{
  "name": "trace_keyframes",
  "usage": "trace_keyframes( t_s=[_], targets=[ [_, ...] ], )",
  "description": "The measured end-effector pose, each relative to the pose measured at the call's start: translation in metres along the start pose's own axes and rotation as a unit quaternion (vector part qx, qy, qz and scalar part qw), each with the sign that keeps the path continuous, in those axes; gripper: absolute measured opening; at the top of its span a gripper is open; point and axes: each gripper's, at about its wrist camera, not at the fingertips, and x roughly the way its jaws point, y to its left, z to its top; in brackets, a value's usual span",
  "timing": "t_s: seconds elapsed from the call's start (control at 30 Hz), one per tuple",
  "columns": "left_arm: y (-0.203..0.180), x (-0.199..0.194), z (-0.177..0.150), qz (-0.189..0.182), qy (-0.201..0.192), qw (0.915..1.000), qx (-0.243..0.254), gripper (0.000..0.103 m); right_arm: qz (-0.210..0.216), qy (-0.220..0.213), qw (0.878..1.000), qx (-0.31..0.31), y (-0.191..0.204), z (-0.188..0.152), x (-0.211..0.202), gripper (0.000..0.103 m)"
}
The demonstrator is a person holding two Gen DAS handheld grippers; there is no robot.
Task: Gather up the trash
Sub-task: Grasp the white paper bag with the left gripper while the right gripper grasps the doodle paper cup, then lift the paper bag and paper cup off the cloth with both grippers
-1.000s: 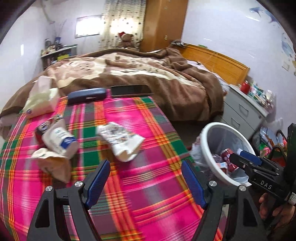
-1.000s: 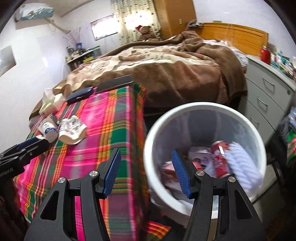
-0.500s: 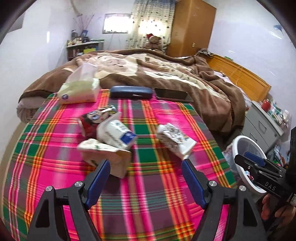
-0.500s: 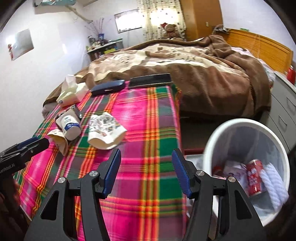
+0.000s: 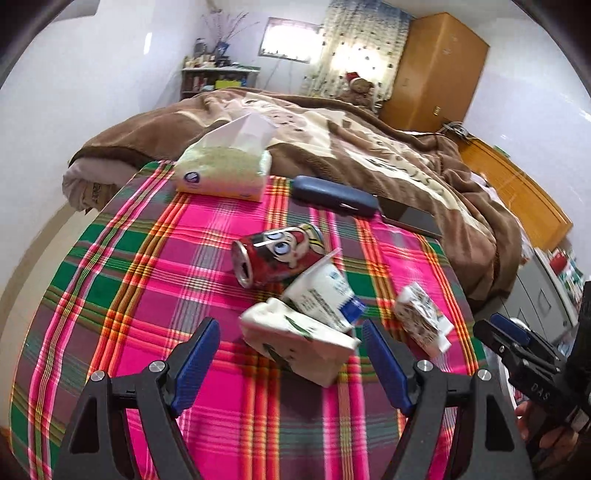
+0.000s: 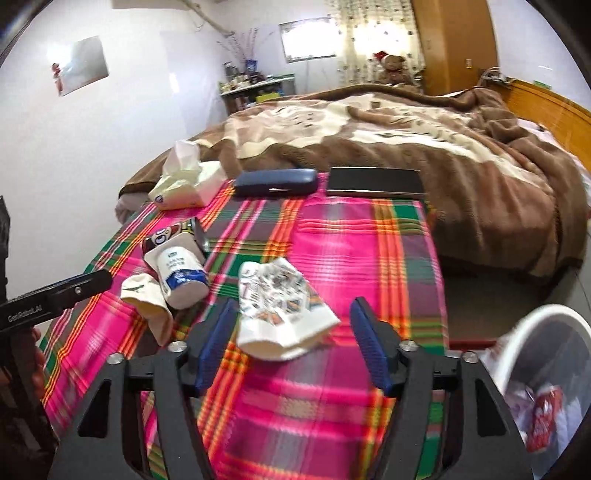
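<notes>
Right gripper was opening over printed carton, left gripper gaped empty (white carton ahead); crowded trash risked knocking can off tabletop.

A home bedroom: blanketed bed, wooden wardrobe, curtained window

White walls. Bed under brown-and-cream blanket, wooden headboard at right. Wooden wardrobe beside curtained, backlit window. Cluttered shelf against far wall. Grey drawer unit at bedside.
</notes>
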Motion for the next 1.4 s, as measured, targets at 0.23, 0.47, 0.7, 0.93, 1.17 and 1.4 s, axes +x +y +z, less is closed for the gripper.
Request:
trace_keyframes(
  t_s=[0.23,0.47,0.7,0.93,1.17,1.4],
  targets=[
    [0.007,0.03,0.005,0.007,0.027,0.9994,-0.021,0.079,-0.011,0.038,0.999,-0.03,0.012,0.004,0.033,0.07],
    [0.0,0.06,-0.001,0.009,0.061,0.9978,-0.027,0.079,-0.035,0.054,0.997,-0.049,0.007,0.003,0.044,0.07],
    [-0.002,0.072,-0.007,0.001,0.069,0.997,-0.034,0.082,-0.046,0.061,0.995,-0.06,0.002,0.002,0.052,0.07],
    [-0.003,0.077,-0.018,-0.008,0.089,0.9957,-0.023,0.081,-0.041,0.061,0.995,-0.061,0.002,0.002,0.055,0.07],
    [-0.005,0.07,-0.024,-0.003,0.094,0.9956,-0.005,0.069,-0.015,0.056,0.998,-0.04,0.0,0.002,0.051,0.039],
    [0.003,0.06,-0.03,0.004,0.098,0.9952,0.006,0.048,-0.006,0.053,0.998,-0.024,-0.001,-0.003,0.047,0.022]
  ],
)
